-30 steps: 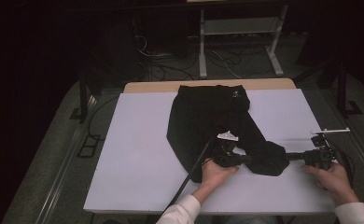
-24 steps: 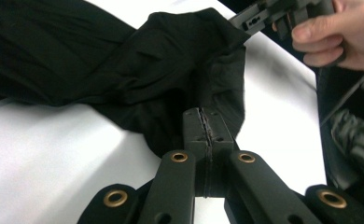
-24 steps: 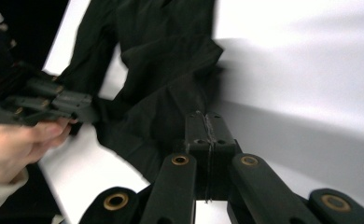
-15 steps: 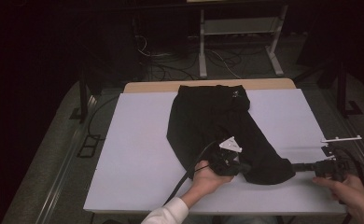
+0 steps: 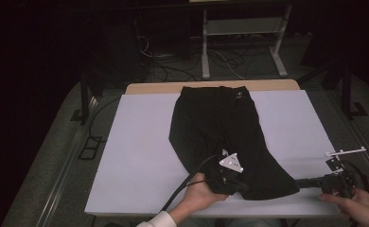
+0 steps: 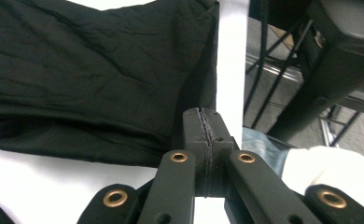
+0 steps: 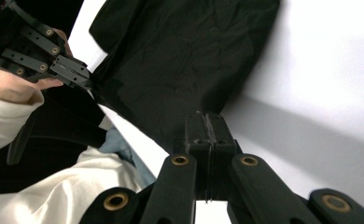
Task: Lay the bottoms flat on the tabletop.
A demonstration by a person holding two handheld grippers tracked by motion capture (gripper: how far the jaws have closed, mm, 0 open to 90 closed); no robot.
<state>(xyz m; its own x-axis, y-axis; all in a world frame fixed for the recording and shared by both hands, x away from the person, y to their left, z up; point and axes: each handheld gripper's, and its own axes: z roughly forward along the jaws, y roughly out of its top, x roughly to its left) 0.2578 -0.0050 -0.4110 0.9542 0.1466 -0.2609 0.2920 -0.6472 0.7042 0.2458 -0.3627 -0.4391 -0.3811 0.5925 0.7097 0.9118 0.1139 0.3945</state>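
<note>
A black garment [image 5: 220, 127] lies lengthwise on the white table [image 5: 135, 142], its waistband at the far end. Its near end is pulled wide between both grippers. My left gripper [image 5: 241, 185] is at the near edge, held in a hand with a white sleeve, and its jaws are shut on the garment's near left corner [image 6: 189, 93]. My right gripper [image 5: 300, 182] comes in from the right, shut on the near right corner [image 7: 180, 84]. The shut pads [image 6: 202, 122] meet with cloth running into them. In the right gripper view the left gripper [image 7: 84, 79] pinches the other corner.
A light metal frame [image 5: 241, 38] and loose cables [image 5: 173, 66] stand on the dark floor beyond the table. Dark stand legs [image 5: 348, 94] flank the right side. A strip of wooden tabletop [image 5: 154, 88] shows at the far edge.
Both grippers have moved toward the near edge, the right one also further right. The garment's near end has been drawn forward and spread wider between them.
</note>
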